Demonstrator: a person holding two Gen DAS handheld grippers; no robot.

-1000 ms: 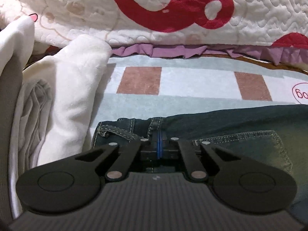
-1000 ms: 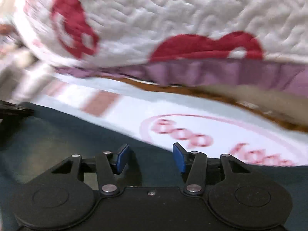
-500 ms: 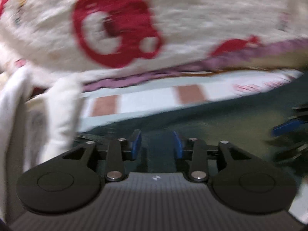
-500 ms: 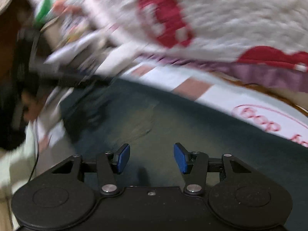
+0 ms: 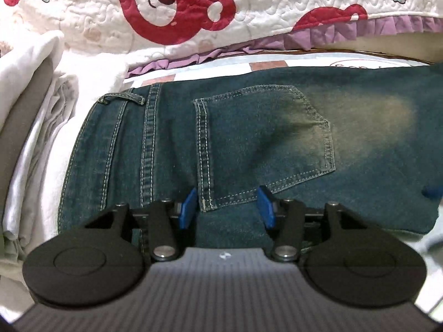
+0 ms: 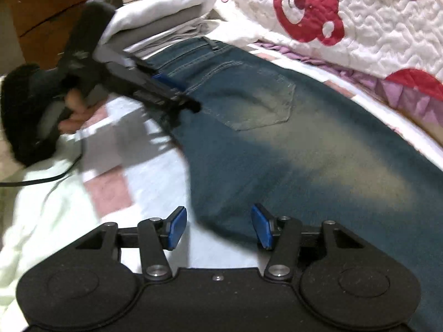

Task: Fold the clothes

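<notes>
Dark blue jeans [image 5: 249,144] lie flat on the bed, back side up, with a faded back pocket [image 5: 265,138] and the waistband towards the left. My left gripper [image 5: 227,207] hovers open over the pocket's lower corner and holds nothing. In the right wrist view the jeans [image 6: 304,144] run from upper left to lower right. My right gripper [image 6: 218,227] is open above the near edge of the jeans, also holding nothing. The left gripper [image 6: 169,88], held by a hand [image 6: 74,108], hangs above the waistband end.
A white quilt with red bears [image 5: 177,5] and a purple frill lies just beyond the jeans. Folded white clothes [image 5: 41,110] are stacked left of the waistband. The sheet [image 6: 110,191] has pink squares. A cable [image 6: 41,179] trails at the left.
My left gripper, shut on the jeans' waistband a second ago, has let go, opened and pulled back. The right gripper stayed open and swung left along the jeans.
</notes>
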